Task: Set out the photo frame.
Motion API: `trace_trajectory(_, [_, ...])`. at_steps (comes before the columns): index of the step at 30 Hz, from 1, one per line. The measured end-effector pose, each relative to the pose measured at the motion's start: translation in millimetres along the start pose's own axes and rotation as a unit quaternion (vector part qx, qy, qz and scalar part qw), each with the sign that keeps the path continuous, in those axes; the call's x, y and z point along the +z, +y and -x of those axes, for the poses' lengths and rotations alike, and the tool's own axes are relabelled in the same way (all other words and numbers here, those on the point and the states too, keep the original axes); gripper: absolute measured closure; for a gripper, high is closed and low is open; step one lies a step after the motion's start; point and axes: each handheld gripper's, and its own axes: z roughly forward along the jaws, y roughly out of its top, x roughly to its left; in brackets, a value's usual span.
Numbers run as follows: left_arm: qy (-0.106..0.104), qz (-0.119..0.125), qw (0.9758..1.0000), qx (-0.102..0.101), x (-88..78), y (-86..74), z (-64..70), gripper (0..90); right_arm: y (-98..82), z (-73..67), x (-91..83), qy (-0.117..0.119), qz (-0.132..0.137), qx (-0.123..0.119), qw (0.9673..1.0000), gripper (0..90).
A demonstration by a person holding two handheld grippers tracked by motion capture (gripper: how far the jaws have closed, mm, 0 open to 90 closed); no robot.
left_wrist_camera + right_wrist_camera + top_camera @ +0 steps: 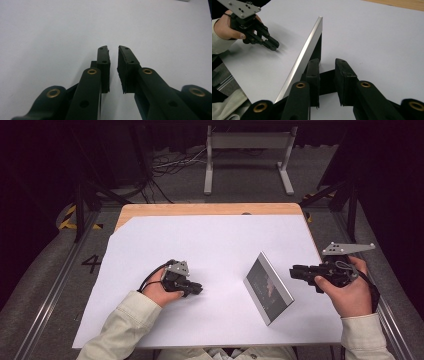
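Note:
A silver-rimmed picture frame (267, 287) with a dark picture stands tilted on the white sheet (210, 240), right of centre. My right gripper (292, 271) lies level just right of it, pointing at its back. In the right gripper view the jaws (327, 62) stand a little apart beside the frame's metal edge (304, 55). A black strip of the frame's back support (326, 80) shows in the gap, and the pads do not press on it. My left gripper (199, 289) rests low on the sheet, left of the frame, its jaws (113, 50) slightly apart with nothing between them.
The white sheet covers most of a wooden table (200, 209). Beyond the far edge a grey metal stand (247, 142) and loose cables (170, 165) lie on the floor. The left gripper (274, 46) also shows farther off in the right gripper view.

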Motion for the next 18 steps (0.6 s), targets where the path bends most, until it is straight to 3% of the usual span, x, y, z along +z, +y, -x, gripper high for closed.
trace_trajectory(18, [0.0,-0.005,1.0,-0.008,1.0,-2.2,-2.8,79.1,6.7,-16.0,12.0,0.003,-0.007,0.011,0.9999,59.3])
